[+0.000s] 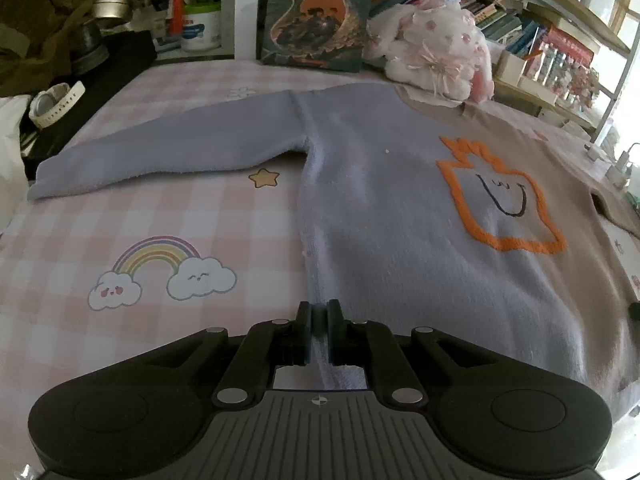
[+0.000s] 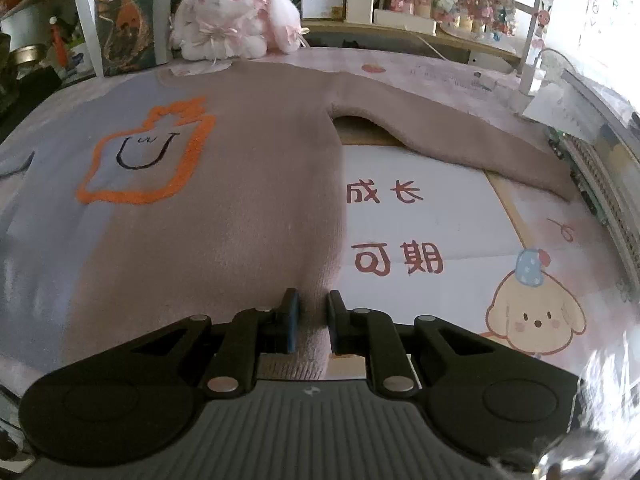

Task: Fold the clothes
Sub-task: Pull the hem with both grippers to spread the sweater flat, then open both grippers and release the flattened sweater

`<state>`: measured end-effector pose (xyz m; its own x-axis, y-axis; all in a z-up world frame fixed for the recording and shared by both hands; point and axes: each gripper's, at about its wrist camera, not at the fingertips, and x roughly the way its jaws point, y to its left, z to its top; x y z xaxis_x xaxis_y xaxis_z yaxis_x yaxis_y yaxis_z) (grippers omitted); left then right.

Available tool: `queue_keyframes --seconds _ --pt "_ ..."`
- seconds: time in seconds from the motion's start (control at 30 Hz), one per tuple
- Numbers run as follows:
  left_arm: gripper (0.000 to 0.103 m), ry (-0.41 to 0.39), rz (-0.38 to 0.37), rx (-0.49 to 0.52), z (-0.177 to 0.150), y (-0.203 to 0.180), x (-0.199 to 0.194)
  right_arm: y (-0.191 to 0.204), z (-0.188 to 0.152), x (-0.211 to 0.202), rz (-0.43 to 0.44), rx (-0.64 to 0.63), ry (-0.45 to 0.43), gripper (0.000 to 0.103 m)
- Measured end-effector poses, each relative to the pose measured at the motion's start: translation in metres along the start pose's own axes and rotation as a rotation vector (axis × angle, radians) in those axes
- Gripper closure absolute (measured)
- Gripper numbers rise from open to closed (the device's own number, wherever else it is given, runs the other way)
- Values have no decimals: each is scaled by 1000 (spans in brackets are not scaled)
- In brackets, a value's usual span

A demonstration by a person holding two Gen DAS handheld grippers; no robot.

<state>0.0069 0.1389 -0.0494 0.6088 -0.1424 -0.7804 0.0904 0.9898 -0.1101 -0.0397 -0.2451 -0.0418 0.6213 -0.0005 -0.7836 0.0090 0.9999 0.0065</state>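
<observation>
The sweater's (image 1: 400, 208) bottom hem runs out of sight beneath both claw housings, and the books (image 1: 480, 4) on the shelf are probably too blurred to read.

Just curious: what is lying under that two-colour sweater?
Under the sweater is a pink checked sheet with a rainbow; on the other side, a white sheet with red characters. What lies beneath its middle is covered.

Home bedroom/study: plush rabbit (image 2: 236, 16), packed bookshelves (image 1: 480, 4), pastel checked cloth (image 1: 140, 216)
</observation>
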Motion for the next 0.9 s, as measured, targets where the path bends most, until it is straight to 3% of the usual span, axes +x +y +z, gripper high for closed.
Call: queue_keyframes --seconds 0.07,0.17,0.2,0.23,0.27,0.3,0.33,0.53,0.7,0.9 --pt "89 7 20 3 0 -2 -3 2 -1 -1 -19 0 -4 85" --pt "72 -6 67 20 -1 -7 -13 3 -2 -6 -45 7 -13 67" --pt "63 -24 78 28 -2 -9 -18 3 -3 -9 -51 14 -21 62" --pt "48 -46 86 36 -3 -11 -24 4 -4 -13 -55 24 -32 51" --pt "40 -69 92 40 -5 -13 -30 5 -6 -18 -69 33 -46 43" --pt "25 -93 98 43 -7 -16 -37 7 -7 -23 -92 41 -62 26" --pt "16 -116 104 45 -9 -18 -43 9 -9 -29 -114 49 -79 21" --pt "10 -176 79 56 -23 -33 -71 26 -26 -55 -192 116 -128 11" --pt "7 -211 66 73 -38 -45 -87 45 -42 -76 -264 137 -185 9" --pt "6 -191 44 107 -50 -58 -88 58 -61 -94 -279 104 -216 7"
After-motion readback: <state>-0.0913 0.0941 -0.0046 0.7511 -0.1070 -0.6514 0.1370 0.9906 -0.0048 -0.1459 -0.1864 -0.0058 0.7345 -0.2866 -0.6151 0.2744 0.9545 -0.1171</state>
